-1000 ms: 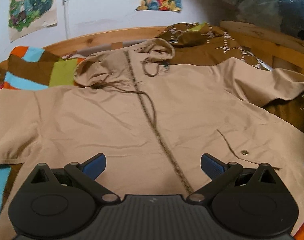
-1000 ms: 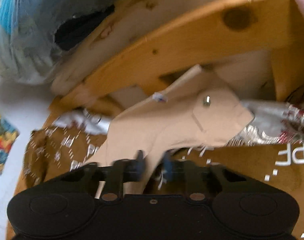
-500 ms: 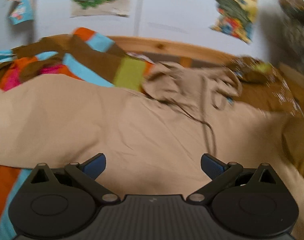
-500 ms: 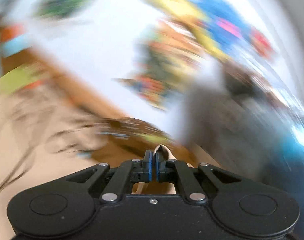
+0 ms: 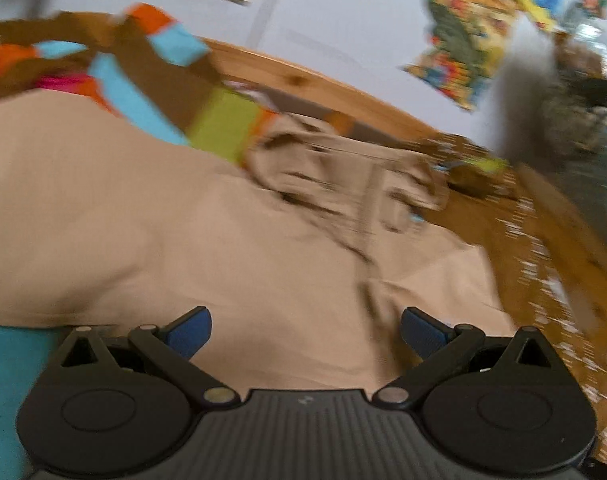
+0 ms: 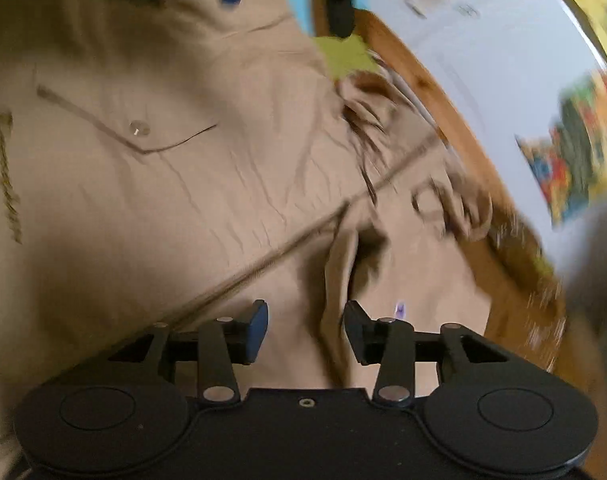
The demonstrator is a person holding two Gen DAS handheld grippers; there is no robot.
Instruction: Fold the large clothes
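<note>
A beige hooded jacket [image 5: 223, 240] lies spread front-up on the bed, its hood [image 5: 343, 168] toward the headboard. One sleeve lies folded across the body [image 5: 443, 276]. My left gripper [image 5: 305, 332] hovers open over the jacket's lower part, holding nothing. In the right wrist view the jacket [image 6: 163, 200] shows its pocket flap with a snap [image 6: 139, 128] and its zipper [image 6: 7, 184]. My right gripper [image 6: 306, 332] is open, and a raised ridge of sleeve cloth [image 6: 337, 280] runs between its parted fingers. Both views are motion-blurred.
A striped blanket in orange, blue, brown and green [image 5: 135, 76] lies beyond the jacket at the left. A brown patterned cover [image 5: 535, 248] fills the right side. The wooden headboard [image 5: 311, 80] curves behind, under a white wall with posters [image 5: 463, 32].
My right gripper, shut on the sleeve end before, has swung it over the jacket's body and opened. The left gripper has turned toward the jacket's left side and stays open.
</note>
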